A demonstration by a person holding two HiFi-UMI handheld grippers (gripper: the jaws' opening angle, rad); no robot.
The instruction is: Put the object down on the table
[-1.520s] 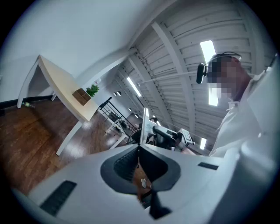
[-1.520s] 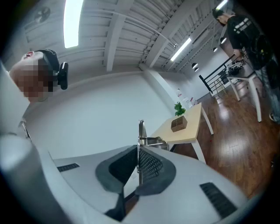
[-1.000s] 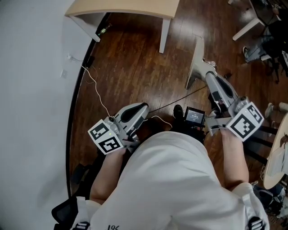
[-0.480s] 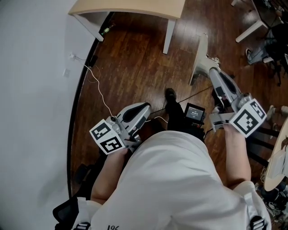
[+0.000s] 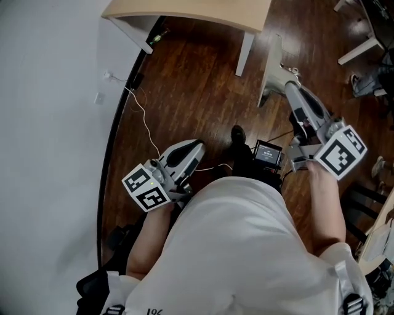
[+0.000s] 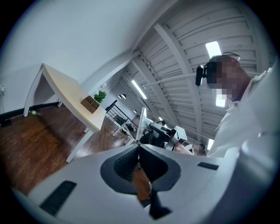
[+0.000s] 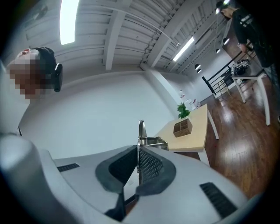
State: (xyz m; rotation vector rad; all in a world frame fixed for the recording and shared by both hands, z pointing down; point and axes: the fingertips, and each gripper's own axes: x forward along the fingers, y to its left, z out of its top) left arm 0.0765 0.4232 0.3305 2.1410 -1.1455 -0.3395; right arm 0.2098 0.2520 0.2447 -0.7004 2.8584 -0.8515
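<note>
My right gripper (image 5: 287, 85) is shut on a flat pale board (image 5: 271, 66) with a metal clip, held out over the wooden floor. In the right gripper view the board (image 7: 141, 129) stands edge-on, rising from my right gripper (image 7: 139, 148). My left gripper (image 5: 198, 147) is held low by the person's left side; in its own view the left gripper (image 6: 139, 147) has its jaws together with nothing between them. The light wooden table (image 5: 203, 12) lies ahead at the top of the head view. It carries a small wooden box (image 7: 182, 127) and a green plant (image 7: 183, 109).
A white wall (image 5: 49, 123) runs along the left, with a thin cable (image 5: 143, 126) trailing over the dark wooden floor beside it. A small screen device (image 5: 267, 152) hangs at the person's waist. White furniture legs (image 5: 363, 48) stand at the upper right.
The person has stepped toward the table, which sits lower and nearer in the head view. The right gripper has carried the board forward. The left gripper stays by the person's side.
</note>
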